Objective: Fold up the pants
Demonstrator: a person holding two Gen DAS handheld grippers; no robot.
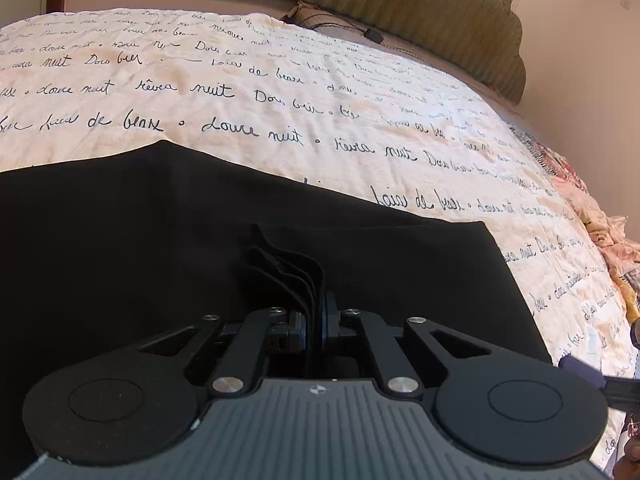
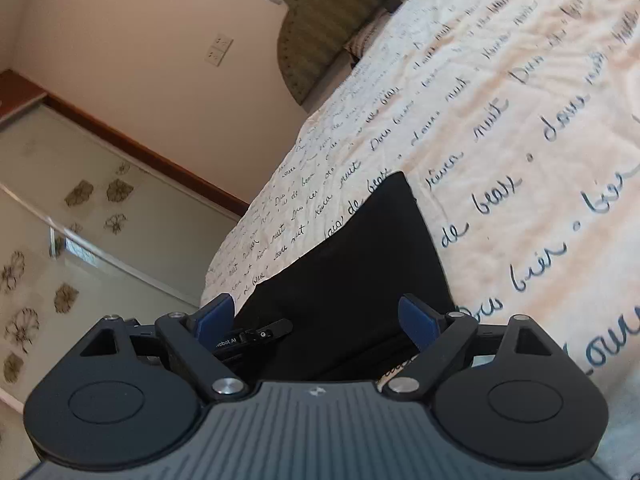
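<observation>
1. Your left claw [image 1: 314, 320] is clenched on the pants [image 1: 140, 240]: several stacked black layers rise in a wavy bunch from between its blue pads.
2. Your right claw [image 2: 316, 320] stands released, its blue fingers [image 2: 416, 322] spread wide with the black fabric lying between and beyond them; no pad presses the cloth.
3. The pants [image 2: 360, 264] lie on the bed, spread flat over the bedspread [image 1: 280, 92], a cream cover printed with dark handwritten script. In the left wrist view the fabric fills the near left; its far edge runs across the cover and ends in a corner at the right.
4. In the right wrist view the pants narrow to a far corner, with cover showing on both sides.
5. The left claw's linkage shows at the near left of the right wrist view, just beside the right claw's left finger.
6. A green padded headboard [image 1: 400, 8] stands at the far end of the bed.
7. A wall socket [image 2: 218, 50] sits on the far left wall, above a glass panel with flower motifs [image 2: 80, 208].
</observation>
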